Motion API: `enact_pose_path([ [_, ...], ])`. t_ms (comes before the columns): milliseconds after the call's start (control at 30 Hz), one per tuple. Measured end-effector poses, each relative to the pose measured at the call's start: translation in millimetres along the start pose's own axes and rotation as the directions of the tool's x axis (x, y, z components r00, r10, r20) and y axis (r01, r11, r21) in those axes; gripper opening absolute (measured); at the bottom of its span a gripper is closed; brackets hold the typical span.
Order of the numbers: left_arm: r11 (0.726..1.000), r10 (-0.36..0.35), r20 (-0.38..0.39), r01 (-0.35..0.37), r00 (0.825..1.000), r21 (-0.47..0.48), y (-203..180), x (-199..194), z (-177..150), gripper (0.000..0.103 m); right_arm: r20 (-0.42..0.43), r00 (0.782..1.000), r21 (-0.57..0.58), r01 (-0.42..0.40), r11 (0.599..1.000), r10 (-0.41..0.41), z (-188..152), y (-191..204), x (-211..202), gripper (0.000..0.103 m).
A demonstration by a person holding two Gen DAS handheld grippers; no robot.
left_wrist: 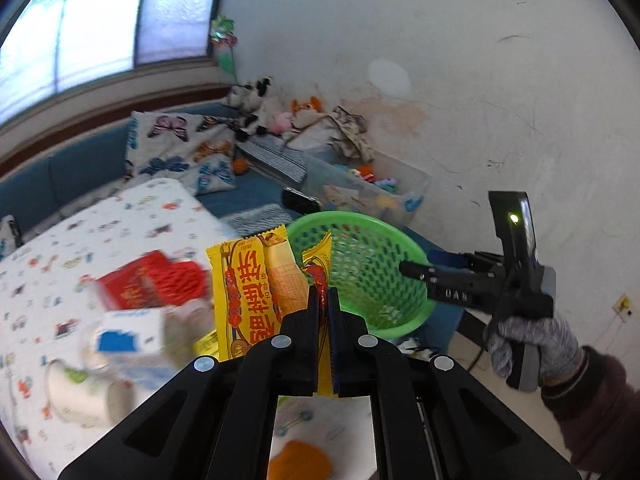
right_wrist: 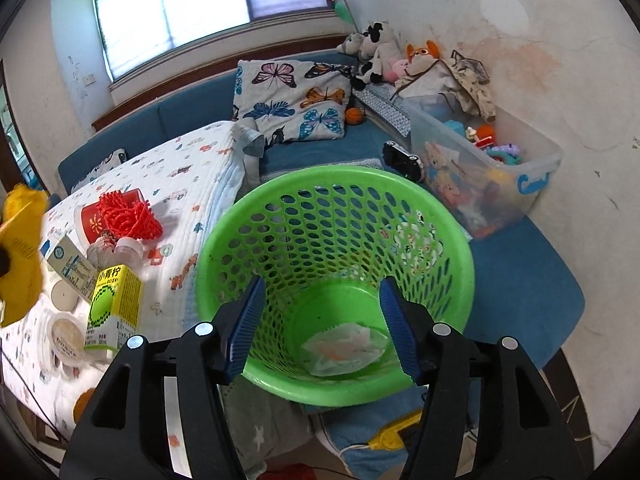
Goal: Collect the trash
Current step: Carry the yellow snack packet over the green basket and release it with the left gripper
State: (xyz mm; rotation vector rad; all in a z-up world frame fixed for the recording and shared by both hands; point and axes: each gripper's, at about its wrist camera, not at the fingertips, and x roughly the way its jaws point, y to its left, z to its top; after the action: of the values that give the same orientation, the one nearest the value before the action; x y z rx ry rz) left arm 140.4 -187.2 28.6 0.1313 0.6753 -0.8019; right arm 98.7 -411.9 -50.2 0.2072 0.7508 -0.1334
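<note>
My left gripper (left_wrist: 324, 296) is shut on a yellow snack wrapper (left_wrist: 248, 292) with red print, held upright above the table. Behind it stands the green mesh basket (left_wrist: 416, 248). The same wrapper shows blurred at the left edge of the right wrist view (right_wrist: 20, 248). My right gripper (right_wrist: 323, 296) stands open over the mouth of the basket (right_wrist: 224, 232), with nothing between its blue pads (right_wrist: 248, 320). A crumpled white wrapper (right_wrist: 344, 348) lies on the basket's floor. A gloved hand (left_wrist: 536, 344) holds the right gripper (left_wrist: 412, 270) beside the basket.
On the patterned tablecloth (right_wrist: 192, 184) lie a yellow-green drink carton (right_wrist: 114, 308), a white-and-blue carton (right_wrist: 70, 264), a red cup with red netting (right_wrist: 128, 216) and a round tub (right_wrist: 66, 336). A clear toy bin (right_wrist: 492, 168) and a butterfly pillow (right_wrist: 296, 96) sit on the blue bench behind.
</note>
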Motion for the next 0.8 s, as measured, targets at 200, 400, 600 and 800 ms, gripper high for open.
enact_pose_path([
  [200,0.998,-0.058,-0.056,0.057,0.997,-0.009,-13.7,50.3,17.2,0.004,-0.004,1.000,0.008,0.001,1.000,-0.001,-9.9,-10.3,-5.9,0.064],
  [400,0.997,-0.075,-0.137,0.075,0.988,-0.008,-28.3,103.6,24.1,0.004,-0.013,1.000,0.032,-0.001,1.000,0.002,-18.3,-23.2,-9.0,0.064],
  [600,0.997,-0.082,-0.176,0.083,0.981,-0.006,-40.2,131.3,26.1,0.007,-0.022,1.000,0.059,0.007,0.998,-0.005,-25.6,-36.7,-9.3,0.064],
  [800,0.997,-0.076,-0.182,0.076,0.980,-0.002,-43.7,142.1,25.8,0.033,-0.031,1.000,0.077,0.005,0.997,-0.003,-30.0,-43.0,-5.9,0.064],
])
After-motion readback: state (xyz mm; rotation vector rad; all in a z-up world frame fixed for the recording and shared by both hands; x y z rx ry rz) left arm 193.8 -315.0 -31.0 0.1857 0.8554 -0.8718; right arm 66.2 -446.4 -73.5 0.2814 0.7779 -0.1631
